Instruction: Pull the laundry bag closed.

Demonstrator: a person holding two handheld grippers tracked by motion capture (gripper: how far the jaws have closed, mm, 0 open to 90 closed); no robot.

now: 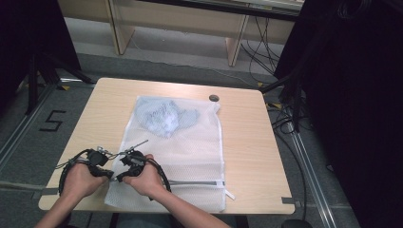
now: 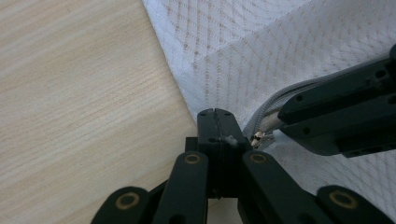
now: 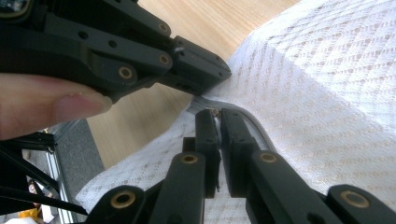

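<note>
Mesh laundry bag [image 1: 180, 156] lies flat on the table [image 1: 247, 142], both grippers at its near-left corner: left gripper [image 2: 215, 116] pinching the fabric edge, right gripper [image 3: 219, 116] clamped on the zipper pull [image 2: 259, 137]. Next, I judge, drag the pull along the zipper [image 1: 199, 182]; clothing [image 1: 164, 116] sits at the far end

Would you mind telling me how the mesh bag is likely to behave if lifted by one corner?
The mesh bag would probably flop and sag, since it already lies creased. The bundled cloth inside would likely slide downward. It looks light.
</note>
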